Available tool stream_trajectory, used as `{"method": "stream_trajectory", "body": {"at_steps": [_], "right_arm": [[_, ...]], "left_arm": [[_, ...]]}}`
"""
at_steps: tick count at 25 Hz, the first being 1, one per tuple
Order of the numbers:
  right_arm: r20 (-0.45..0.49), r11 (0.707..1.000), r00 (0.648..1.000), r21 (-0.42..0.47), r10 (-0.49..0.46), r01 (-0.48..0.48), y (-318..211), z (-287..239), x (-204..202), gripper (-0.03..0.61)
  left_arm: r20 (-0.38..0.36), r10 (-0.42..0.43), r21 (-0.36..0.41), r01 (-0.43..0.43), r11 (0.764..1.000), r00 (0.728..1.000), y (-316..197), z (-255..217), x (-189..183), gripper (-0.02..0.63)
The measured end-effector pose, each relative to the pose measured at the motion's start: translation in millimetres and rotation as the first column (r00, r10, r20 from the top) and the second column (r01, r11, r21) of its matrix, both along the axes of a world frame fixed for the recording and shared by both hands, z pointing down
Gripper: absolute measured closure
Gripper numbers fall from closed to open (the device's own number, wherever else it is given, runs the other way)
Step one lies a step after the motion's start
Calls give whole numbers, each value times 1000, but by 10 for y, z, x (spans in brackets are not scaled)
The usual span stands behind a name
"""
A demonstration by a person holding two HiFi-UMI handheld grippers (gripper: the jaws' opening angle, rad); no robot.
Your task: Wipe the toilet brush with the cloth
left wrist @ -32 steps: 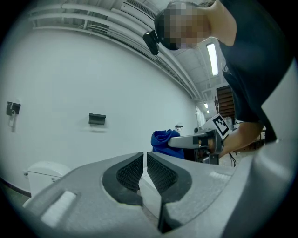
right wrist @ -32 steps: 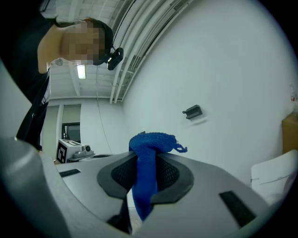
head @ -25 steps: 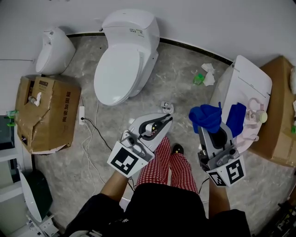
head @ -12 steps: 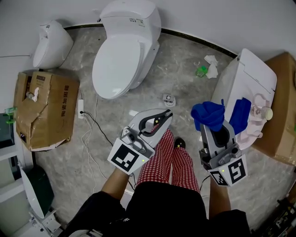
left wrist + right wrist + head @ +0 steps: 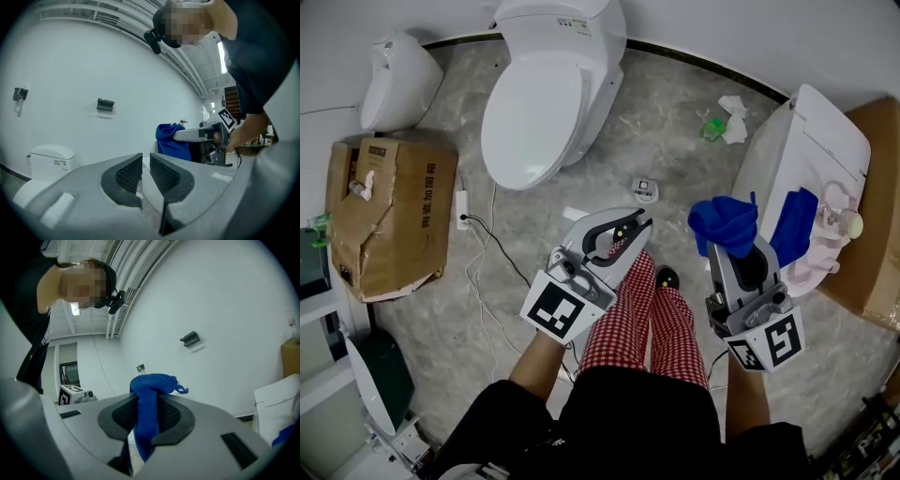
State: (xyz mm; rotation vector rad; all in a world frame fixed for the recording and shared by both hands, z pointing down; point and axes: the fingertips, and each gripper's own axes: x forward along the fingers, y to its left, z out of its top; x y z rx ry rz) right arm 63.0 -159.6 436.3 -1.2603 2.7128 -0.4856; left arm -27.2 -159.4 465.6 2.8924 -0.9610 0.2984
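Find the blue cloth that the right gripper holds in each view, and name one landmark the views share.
Head view: the blue cloth sits right of centre, bunched at the tips of the right gripper.
Left gripper view: right of centre, hanging from the other gripper's jaws.
Right gripper view: dead centre, pinched between the jaws.
Shared landmark: the right gripper itself; its marker cube shows in the head view and the left gripper view.

Grey marbled floor (image 5: pixel 666 112), white toilet (image 5: pixel 539 103), torn cardboard box (image 5: pixel 394 220), crumpled tissue (image 5: pixel 733 106)

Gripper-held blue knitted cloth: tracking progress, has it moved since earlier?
Yes, slightly: the blue knitted cloth shifted toward the person, away from the small grey floor device.
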Motion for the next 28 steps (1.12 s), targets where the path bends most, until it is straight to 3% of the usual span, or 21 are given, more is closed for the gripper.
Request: {"method": "stream_trajectory", "body": {"at_steps": [7,12,28], "right_arm": [[-2,1000,1000,-19,7,-7,-9,146,4,502],[-5,999,1000,-44,31,-31,-20,295,44,502],[-31,992,999,-121,26,-30,-178,769,-141,502]], "left_arm": [[29,8,5,-8,1000,1000,-21,220,33,558],[-26,-45,-28,44,999,999,-62,300,-4,560],[14,9,-25,-8,1000,1000,-233,784,-26,546]]}}
